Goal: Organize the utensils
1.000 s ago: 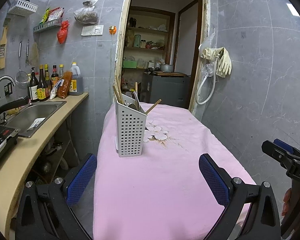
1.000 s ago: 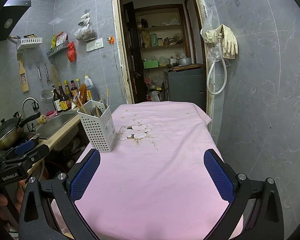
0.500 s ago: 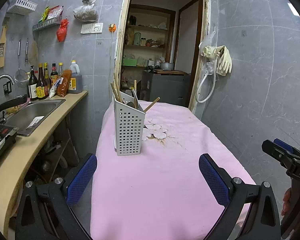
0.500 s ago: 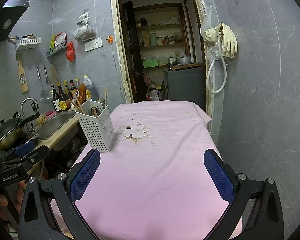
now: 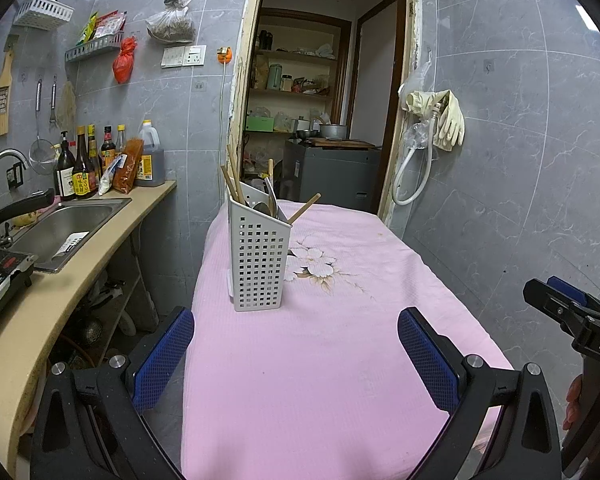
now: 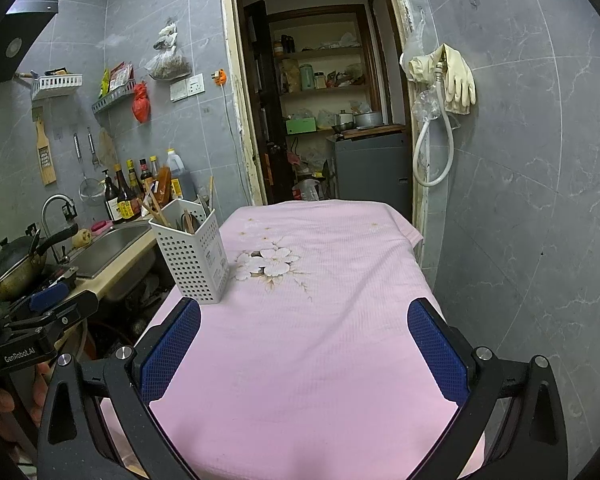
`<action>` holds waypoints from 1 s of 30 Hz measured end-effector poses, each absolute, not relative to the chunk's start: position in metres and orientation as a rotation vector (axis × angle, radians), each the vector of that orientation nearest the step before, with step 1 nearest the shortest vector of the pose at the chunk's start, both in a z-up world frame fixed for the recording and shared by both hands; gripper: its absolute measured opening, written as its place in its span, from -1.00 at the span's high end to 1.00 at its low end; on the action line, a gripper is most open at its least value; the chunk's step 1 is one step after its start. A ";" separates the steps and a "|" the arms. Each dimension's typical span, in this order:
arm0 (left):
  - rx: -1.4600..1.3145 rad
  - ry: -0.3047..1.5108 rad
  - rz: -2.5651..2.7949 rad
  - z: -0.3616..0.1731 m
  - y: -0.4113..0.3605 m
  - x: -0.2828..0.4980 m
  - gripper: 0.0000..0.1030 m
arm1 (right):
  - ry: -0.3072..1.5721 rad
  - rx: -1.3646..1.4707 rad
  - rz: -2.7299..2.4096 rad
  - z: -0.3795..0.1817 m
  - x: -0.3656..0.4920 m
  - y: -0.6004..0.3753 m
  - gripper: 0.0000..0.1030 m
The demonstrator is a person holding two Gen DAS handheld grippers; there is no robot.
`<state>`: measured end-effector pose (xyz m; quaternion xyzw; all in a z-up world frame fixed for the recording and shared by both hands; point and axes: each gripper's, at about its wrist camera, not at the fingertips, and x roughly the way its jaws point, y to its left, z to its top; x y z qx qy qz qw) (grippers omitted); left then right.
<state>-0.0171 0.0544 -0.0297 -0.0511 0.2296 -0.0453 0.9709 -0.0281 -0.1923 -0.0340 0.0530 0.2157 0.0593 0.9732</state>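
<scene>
At the far left, beside the table, runs a kitchen counter (image 5: pixel 80 272) with a steel sink (image 5: pixel 64 228) and a row of sauce bottles (image 5: pixel 84 164) against the wall. None of these belongs to the task, as far as I can judge.

The left claw (image 5: pixel 296 344) hovers above the near edge of the table (image 5: pixel 320 380), which is covered by a pink cloth with a flower print. Its two blue pads stand wide apart and nothing is between them.

A little ahead of this claw, close to the left edge of the table and about halfway along it, stands the white perforated utensil holder (image 5: pixel 259 258). It is upright. Inside it I see wooden chopsticks (image 5: pixel 233 180), which lean to the left, one wooden stick (image 5: pixel 305 208) that leans out to the right, and metal utensils (image 5: pixel 271 202) in the middle; whether these are spoons I cannot tell surely. From the right wrist view the holder seems to have more than one compartment, but which piece sits in which compartment is not clear.

The rest of the cloth is bare; no loose utensil lies on it in either view.

The right claw (image 6: pixel 304 344) is also above the near edge, more toward the right side. It is fully spread and it carries nothing.

My judgement is that the task is nearly finished or finished: all visible utensils are already in the holder. What may be left is only sorting inside the compartments.
</scene>
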 end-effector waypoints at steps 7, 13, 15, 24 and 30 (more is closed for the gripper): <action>-0.107 0.467 -0.090 -0.032 0.055 -0.017 -0.99 | 0.436 0.107 0.121 -0.035 -0.028 -0.193 -0.97; -0.107 0.469 -0.089 -0.034 0.056 -0.017 -0.99 | 0.437 0.107 0.120 -0.036 -0.027 -0.191 -0.97; -0.105 0.470 -0.087 -0.034 0.056 -0.018 -0.99 | 0.437 0.107 0.120 -0.036 -0.027 -0.191 -0.97; -0.106 0.472 -0.087 -0.035 0.058 -0.018 -0.99 | 0.435 0.107 0.119 -0.037 -0.026 -0.189 -0.97; -0.110 0.473 -0.090 -0.036 0.059 -0.018 -0.99 | 0.436 0.106 0.120 -0.037 -0.026 -0.189 -0.97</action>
